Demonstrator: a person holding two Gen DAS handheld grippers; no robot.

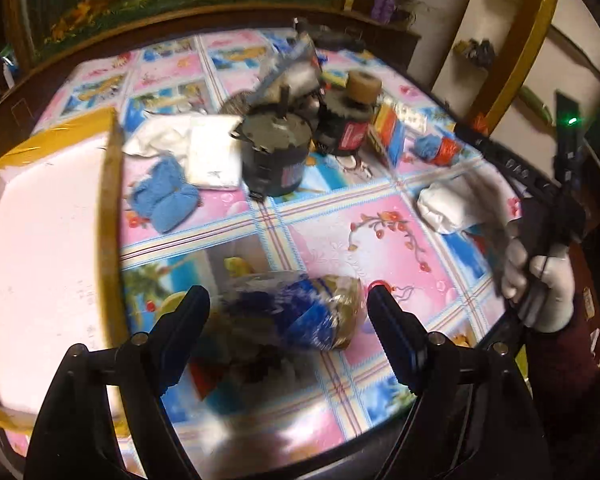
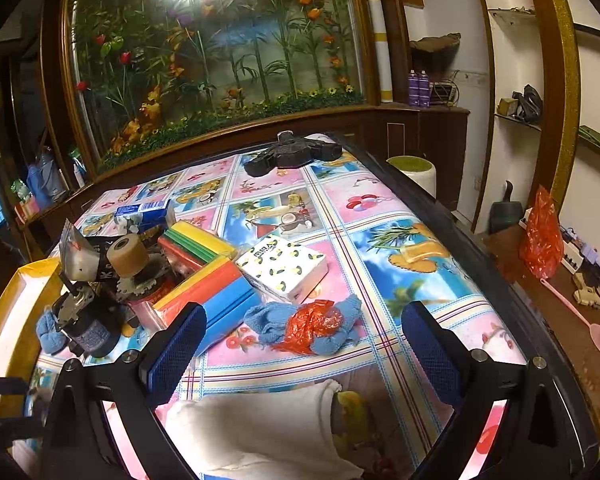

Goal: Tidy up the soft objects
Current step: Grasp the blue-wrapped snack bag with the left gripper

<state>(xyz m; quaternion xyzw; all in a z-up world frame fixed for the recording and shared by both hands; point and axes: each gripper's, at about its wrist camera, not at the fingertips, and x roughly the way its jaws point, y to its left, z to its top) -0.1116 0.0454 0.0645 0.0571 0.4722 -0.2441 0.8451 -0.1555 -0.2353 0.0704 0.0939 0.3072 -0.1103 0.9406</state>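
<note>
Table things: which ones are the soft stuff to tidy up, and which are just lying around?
Belong to the job: blue towel, white cloth, blue cloth with red bag, colourful sponges, tissue pack, probably the white box.

Just lying about: black jar, brown tape roll, black gadget at the far edge.

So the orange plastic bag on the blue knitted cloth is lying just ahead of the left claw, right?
Not quite. The orange plastic bag on the blue knitted cloth lies ahead of the right claw, as the right wrist view shows. The rest holds.
</note>
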